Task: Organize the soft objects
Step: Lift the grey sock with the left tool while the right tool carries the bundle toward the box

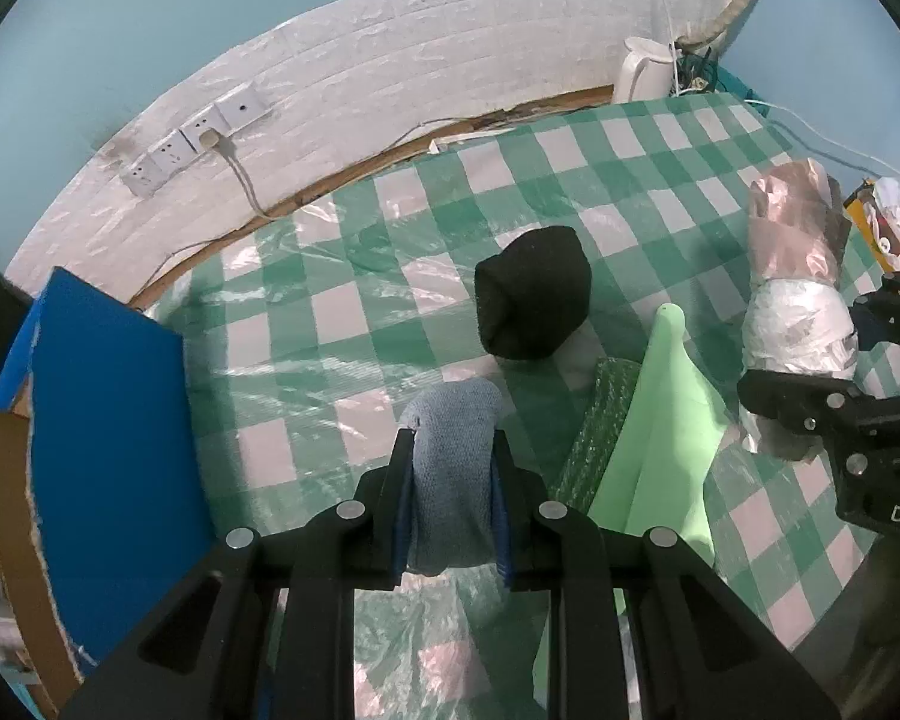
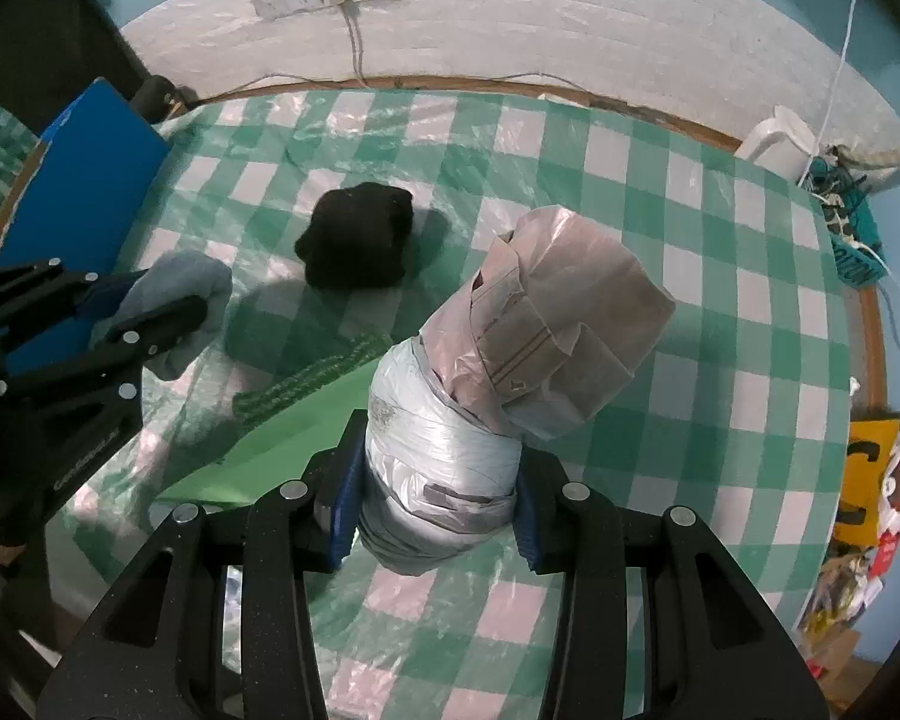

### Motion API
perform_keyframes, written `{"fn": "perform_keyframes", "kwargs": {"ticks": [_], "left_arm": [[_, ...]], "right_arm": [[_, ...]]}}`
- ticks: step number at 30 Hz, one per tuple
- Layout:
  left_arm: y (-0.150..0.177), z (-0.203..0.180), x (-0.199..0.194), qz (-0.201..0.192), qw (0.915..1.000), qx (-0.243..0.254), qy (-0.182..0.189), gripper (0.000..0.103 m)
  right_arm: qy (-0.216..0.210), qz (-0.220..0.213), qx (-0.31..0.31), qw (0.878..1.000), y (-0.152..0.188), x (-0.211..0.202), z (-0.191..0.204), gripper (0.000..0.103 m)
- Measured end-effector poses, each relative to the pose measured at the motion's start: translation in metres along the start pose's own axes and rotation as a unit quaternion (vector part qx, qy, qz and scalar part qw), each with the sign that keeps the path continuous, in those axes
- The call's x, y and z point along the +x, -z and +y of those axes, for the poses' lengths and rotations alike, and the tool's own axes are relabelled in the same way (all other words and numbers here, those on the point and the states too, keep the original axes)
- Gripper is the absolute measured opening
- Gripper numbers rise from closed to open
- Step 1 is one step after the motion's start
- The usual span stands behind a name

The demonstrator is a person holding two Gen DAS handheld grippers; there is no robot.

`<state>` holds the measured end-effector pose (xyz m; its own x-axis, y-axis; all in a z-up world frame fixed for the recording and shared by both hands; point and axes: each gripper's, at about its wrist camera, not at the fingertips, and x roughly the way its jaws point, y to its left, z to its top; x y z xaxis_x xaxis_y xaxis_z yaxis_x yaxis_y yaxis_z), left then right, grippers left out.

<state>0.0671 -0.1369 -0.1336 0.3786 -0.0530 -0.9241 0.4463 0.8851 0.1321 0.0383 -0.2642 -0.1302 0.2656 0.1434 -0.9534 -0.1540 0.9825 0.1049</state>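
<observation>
My left gripper (image 1: 450, 450) is shut on a blue-grey rolled sock (image 1: 453, 468), held above the checked tablecloth (image 1: 306, 324). The same sock (image 2: 180, 294) shows at the left of the right wrist view, inside the left gripper (image 2: 150, 312). My right gripper (image 2: 438, 474) is shut on a plastic-wrapped bundle (image 2: 510, 360), white at the gripped end and brownish at the far end. That bundle (image 1: 798, 276) appears at the right edge of the left wrist view. A black rolled sock (image 1: 531, 294) (image 2: 357, 237) lies on the cloth between them.
A light green sheet (image 1: 660, 420) and a dark green textured strip (image 1: 600, 432) lie on the cloth. A blue-lined box (image 1: 108, 420) stands at the left. A white kettle (image 1: 645, 69), wall sockets (image 1: 192, 141) and cables sit at the back. Clutter (image 2: 870, 480) lies past the right edge.
</observation>
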Motion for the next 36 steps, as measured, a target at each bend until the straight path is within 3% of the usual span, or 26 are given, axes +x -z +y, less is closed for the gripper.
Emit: {"fn": "perform_keyframes", "kwargs": {"ticks": [36], "left_arm": [[0.049,0.048,-0.077,-0.050,0.9962,-0.043,-0.056,0.022]], "right_arm": [[-0.018,-0.052,-0.080,0.995,-0.013,-0.052,0.079,0.041]]}}
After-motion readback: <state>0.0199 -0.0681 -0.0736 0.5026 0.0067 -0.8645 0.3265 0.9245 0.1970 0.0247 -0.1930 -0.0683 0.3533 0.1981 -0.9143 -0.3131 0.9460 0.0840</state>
